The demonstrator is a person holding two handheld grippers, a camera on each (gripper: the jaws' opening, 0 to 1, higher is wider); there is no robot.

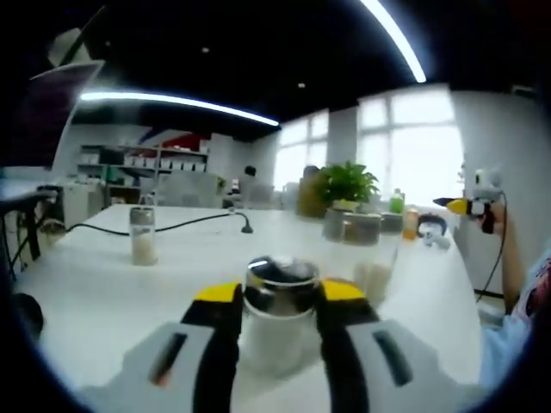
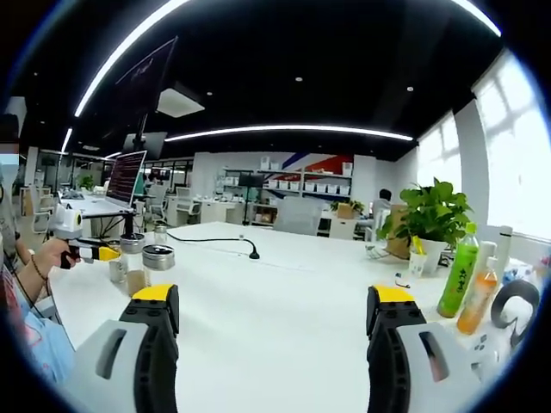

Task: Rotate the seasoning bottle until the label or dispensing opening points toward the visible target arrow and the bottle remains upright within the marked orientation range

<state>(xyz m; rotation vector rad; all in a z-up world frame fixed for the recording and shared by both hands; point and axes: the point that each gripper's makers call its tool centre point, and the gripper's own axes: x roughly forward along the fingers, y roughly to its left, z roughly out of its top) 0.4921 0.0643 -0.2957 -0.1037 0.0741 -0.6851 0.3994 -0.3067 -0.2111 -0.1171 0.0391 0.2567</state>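
Observation:
A seasoning bottle (image 1: 277,342) with a pale body and a shiny metal lid stands upright on the white table (image 1: 103,288), close in the left gripper view. My left gripper (image 1: 280,297) is shut on it, one yellow-tipped jaw pressed to each side just under the lid. In the right gripper view the left gripper (image 2: 86,250) is at the far left in a person's hand, next to a small lidded bottle (image 2: 132,265). My right gripper (image 2: 275,314) hangs over the table with its jaws wide open and nothing between them; it also appears as a small right gripper (image 1: 469,206) at the far right.
A second seasoning bottle (image 1: 143,234) stands back left beside a black cable (image 1: 185,224). Jars (image 1: 362,229), a potted plant (image 1: 344,183), a green bottle (image 2: 460,271) and an orange bottle (image 2: 476,298) crowd the right end. A round tin (image 2: 158,256) and a monitor (image 2: 126,176) stand at the left.

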